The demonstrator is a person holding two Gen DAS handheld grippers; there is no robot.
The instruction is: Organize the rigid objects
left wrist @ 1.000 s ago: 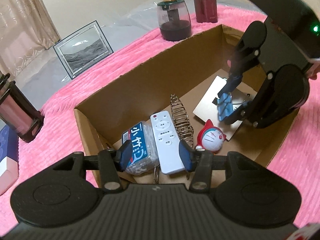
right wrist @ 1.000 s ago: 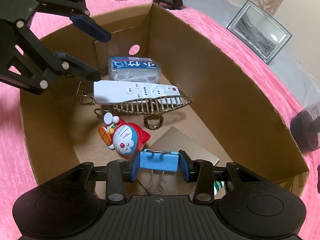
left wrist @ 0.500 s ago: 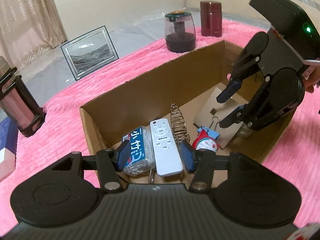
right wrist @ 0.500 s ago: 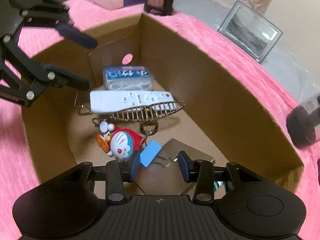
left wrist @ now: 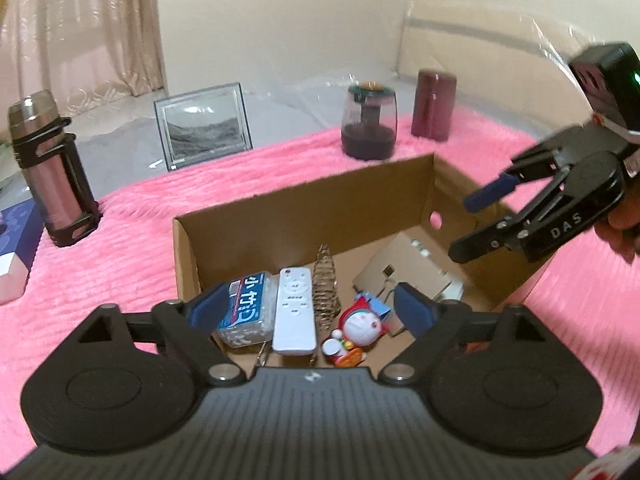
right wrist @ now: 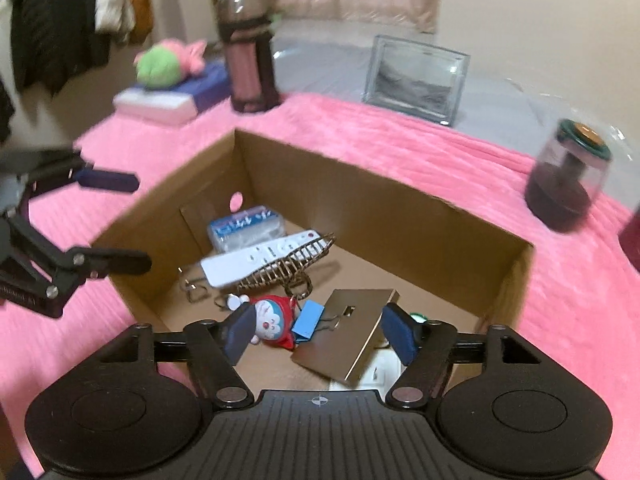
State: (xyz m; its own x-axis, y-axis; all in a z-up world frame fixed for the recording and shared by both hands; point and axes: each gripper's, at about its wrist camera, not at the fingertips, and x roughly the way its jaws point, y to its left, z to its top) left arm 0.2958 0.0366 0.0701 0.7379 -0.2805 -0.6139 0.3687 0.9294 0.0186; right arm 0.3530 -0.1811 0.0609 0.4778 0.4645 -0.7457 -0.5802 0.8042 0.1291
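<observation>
We look down along each claw from just behind its fingers, close above the cardboard box [left wrist: 304, 216] on the pink blanket [left wrist: 120, 240]. Both views share the box interior, seen from opposite ends; each shows the other claw, at 3 o'clock and 9 o'clock.

In the right wrist view motion blur smears the flask [right wrist: 248, 60] and the lettering on the blue-labelled packet [right wrist: 246, 226]; the dark red canister [right wrist: 632, 236] is cut by the right edge, and a white object [right wrist: 386, 372] in the box's near corner lies mostly hidden under the metal plate [right wrist: 348, 340]
</observation>
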